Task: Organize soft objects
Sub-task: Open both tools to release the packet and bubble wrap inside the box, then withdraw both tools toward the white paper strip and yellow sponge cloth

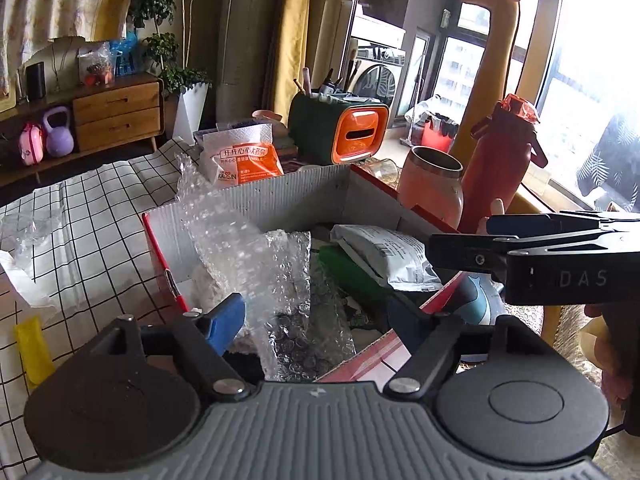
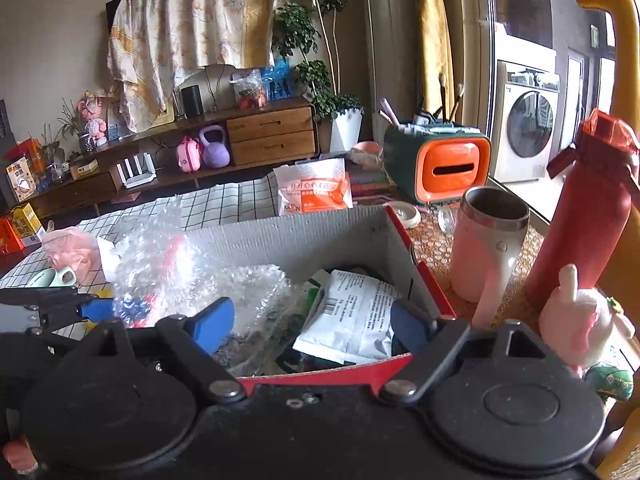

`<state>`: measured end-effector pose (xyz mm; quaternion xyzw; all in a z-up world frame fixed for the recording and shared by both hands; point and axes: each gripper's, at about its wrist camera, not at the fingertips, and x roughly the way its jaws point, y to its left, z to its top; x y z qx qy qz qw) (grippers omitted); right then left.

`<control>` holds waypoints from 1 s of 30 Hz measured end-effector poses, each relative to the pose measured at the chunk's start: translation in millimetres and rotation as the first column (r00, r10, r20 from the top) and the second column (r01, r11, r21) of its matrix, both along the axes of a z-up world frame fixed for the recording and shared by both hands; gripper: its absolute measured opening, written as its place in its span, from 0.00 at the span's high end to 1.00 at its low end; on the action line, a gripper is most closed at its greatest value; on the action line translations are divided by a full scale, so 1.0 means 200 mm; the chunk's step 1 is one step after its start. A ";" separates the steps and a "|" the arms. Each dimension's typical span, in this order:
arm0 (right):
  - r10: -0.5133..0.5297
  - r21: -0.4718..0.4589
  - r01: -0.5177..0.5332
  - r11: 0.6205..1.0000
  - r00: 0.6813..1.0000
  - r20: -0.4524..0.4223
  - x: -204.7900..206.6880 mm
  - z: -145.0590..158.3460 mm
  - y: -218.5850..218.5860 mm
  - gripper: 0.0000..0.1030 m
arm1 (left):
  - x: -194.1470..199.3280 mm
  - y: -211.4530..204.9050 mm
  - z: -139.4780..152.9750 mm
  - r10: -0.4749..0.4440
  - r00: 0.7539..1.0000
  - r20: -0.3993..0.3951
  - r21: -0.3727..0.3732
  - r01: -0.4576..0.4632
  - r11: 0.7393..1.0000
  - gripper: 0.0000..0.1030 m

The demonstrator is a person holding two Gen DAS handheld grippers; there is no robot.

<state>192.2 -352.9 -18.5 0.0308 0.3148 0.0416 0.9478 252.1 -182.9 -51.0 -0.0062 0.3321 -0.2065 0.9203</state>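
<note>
An open cardboard box (image 1: 280, 196) (image 2: 304, 236) with red edges stands on the checked table. Clear bubble wrap (image 1: 256, 264) (image 2: 224, 284) fills its left part. A white labelled pouch (image 1: 388, 256) (image 2: 352, 320) lies on a green packet (image 1: 348, 272) on the right. My left gripper (image 1: 320, 320) is open over the box's near edge, with bubble wrap between its blue fingers. My right gripper (image 2: 312, 328) is open over the box's near wall, empty. It shows from the side in the left wrist view (image 1: 520, 248).
A pink cup (image 1: 432, 188) (image 2: 488, 240), a red bottle (image 1: 500, 168) (image 2: 584, 216) and a pink plush (image 2: 580, 320) stand right of the box. An orange-and-white bag (image 1: 240, 160) (image 2: 316, 192) and an orange-fronted holder (image 1: 352, 136) (image 2: 444, 172) stand behind it. More plastic wrap (image 1: 24, 236) lies left.
</note>
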 end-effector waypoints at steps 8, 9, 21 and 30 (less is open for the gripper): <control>0.044 0.021 -0.044 0.999 0.998 0.036 -0.11 0.09 0.09 0.08 | -0.15 0.12 0.07 0.029 0.999 0.033 -0.010 -0.029 1.000 0.22; 0.051 0.022 -0.052 0.998 0.998 0.040 -0.12 0.09 0.11 0.07 | -0.17 0.14 0.08 0.036 0.999 0.037 -0.014 -0.035 0.999 0.21; 0.156 0.061 -0.159 0.985 0.986 0.058 -0.20 0.13 0.37 0.03 | -0.45 0.42 0.12 0.136 0.986 0.092 -0.039 -0.133 0.990 0.11; 0.273 0.050 -0.275 0.960 0.960 0.057 -0.17 0.15 0.65 0.03 | -0.55 0.62 0.06 0.243 0.964 0.103 -0.046 -0.240 0.970 0.00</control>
